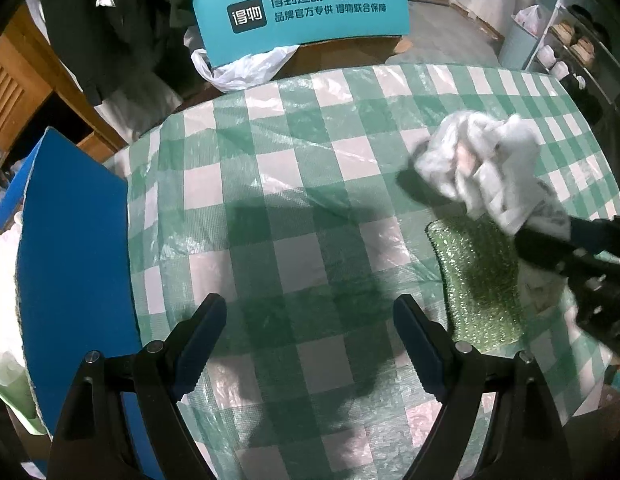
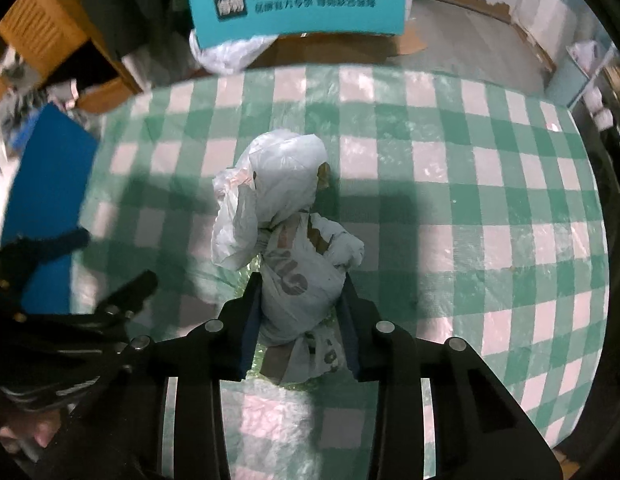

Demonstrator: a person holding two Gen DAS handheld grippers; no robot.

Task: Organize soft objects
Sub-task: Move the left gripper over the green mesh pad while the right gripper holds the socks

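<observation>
Right gripper (image 2: 299, 312) has its fingers (image 2: 249, 320) pinching a crumpled white plastic bag (image 2: 285, 200) at its near, bunched end; rest of the bag sticks out ahead of the fingers, loose. From the left wrist view the bag (image 1: 478, 164) looks lifted off the surface (image 1: 293, 184), which has a green-and-white checked cover, with a dark shadow below it on the left. Directly under/near the bag lies a green glittery scrub pad (image 1: 482, 284), flat on the surface, right side, untouched.

Left gripper (image 1: 310, 344) has its fingers (image 1: 205, 340) spread wide with nothing between them, hanging over bare checked cloth, well apart from the bag.

Blue board (image 1: 73, 248) at the left edge of the surface; teal printed box (image 1: 301, 12) at the far side, beyond the edge.

Handling judgement: bag is very light, soft, crinkly, slippery film; it will squash flat and may slide out of a shallow pinch. Best hold is the thick knotted bunch, as now, not a single loose layer. Scrub pad looks light, springy, flat, so an edge pinch seems best.
</observation>
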